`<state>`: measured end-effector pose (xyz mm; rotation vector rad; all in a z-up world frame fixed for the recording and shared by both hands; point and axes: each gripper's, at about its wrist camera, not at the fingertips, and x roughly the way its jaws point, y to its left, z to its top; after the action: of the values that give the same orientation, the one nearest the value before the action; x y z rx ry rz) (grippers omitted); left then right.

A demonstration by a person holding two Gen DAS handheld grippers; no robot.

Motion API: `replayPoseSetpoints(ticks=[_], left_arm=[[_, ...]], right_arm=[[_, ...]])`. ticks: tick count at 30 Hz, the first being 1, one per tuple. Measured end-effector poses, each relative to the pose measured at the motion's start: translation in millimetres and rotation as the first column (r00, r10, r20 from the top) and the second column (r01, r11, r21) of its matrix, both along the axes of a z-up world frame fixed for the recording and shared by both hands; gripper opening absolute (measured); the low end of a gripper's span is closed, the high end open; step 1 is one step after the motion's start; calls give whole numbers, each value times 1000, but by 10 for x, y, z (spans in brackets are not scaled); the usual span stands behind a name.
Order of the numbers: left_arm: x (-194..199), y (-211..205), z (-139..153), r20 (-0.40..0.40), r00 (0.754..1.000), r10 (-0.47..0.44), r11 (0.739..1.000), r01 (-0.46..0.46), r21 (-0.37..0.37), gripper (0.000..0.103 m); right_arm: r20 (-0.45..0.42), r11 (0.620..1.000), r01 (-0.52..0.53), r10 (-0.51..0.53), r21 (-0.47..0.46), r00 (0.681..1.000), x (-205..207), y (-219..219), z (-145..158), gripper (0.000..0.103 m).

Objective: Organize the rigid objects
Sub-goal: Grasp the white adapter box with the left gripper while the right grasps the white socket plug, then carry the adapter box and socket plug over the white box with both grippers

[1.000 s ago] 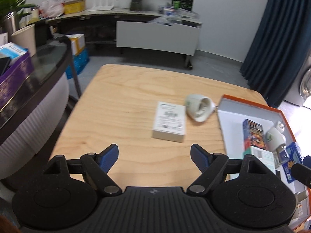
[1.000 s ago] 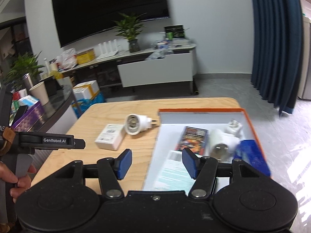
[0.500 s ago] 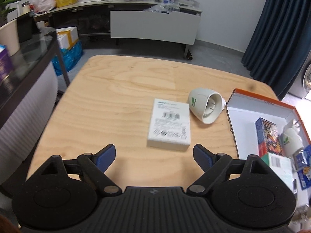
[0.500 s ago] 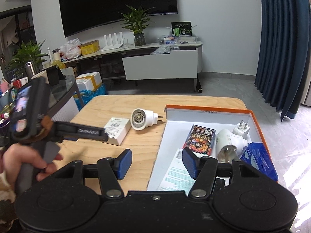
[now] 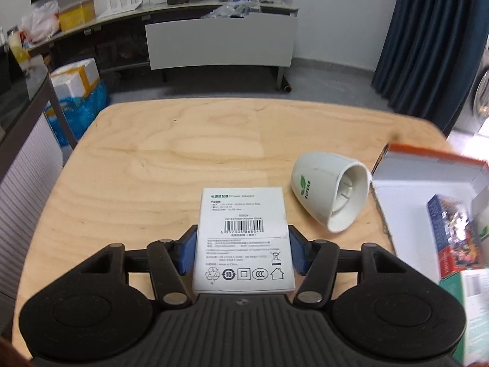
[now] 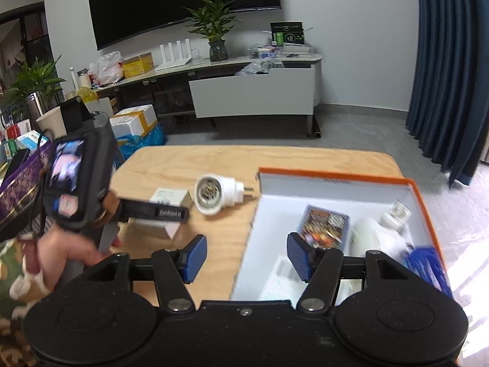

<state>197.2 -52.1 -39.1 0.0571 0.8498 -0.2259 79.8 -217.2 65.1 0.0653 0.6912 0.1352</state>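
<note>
Between blue pads of left gripper (image 5: pixel 243 252): white power adapter box (image 5: pixel 244 238), flat on wooden table (image 5: pixel 183 159), pads touching both long sides, so gripped or nearly. Right gripper (image 6: pixel 244 257) wide, holding nothing, hovering over near edge of orange-rimmed tray (image 6: pixel 418 192). White socket adapter (image 5: pixel 330 189) lies just beside box. Advice: squeeze firm, lift level, clear socket adapter, carry into tray's free white floor.

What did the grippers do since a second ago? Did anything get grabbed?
The left gripper moved forward over the table to the white power adapter box and closed its pads against the box's two sides. The right gripper stayed open above the orange box's edge. The white plug adapter stayed lying beside it.
</note>
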Motion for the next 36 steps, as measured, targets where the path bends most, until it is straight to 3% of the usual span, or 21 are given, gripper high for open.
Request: replayPoseSetpoints(ticks=[8,15,19,21,22,23,29,31,36], left_arm=[[-311,520,218,42,994,103,993,-101,-56,60],[-589,899,327,46,986,161,984,-157,-89,60],[-613,961,307,38,984,172,980,-167,-105,60],[-636,956,293,37,985,168,980,-163,-110,60],[-660,961,284,37,986,164,981,-159,-113,60],[-663,959,278,36,986,162,981,-157,-117,60],[-695,976,224,28,985,169,978,-164,-133,60],[-711,957,237,33,986,166,978,-160,-132,60],[-796,838,338,58,988,141,983,-132,-130,60]], right_arm=[[-53,998,-65,66,20,996,704,359,-143,84],[-111,990,-81,68,-119,992,1346,794,-515,85],[-130,980,-80,57,-181,990,1613,859,-679,97],[-151,972,-78,45,-220,988,1717,870,-769,96],[-164,972,-79,42,-221,985,1756,854,-811,90],[-161,978,-77,46,-194,986,1780,817,-831,85],[-114,990,-44,29,-135,993,1673,682,-791,84],[-98,992,-48,37,-116,994,1562,663,-701,79],[-53,996,-64,61,-56,997,1149,602,-397,79]])
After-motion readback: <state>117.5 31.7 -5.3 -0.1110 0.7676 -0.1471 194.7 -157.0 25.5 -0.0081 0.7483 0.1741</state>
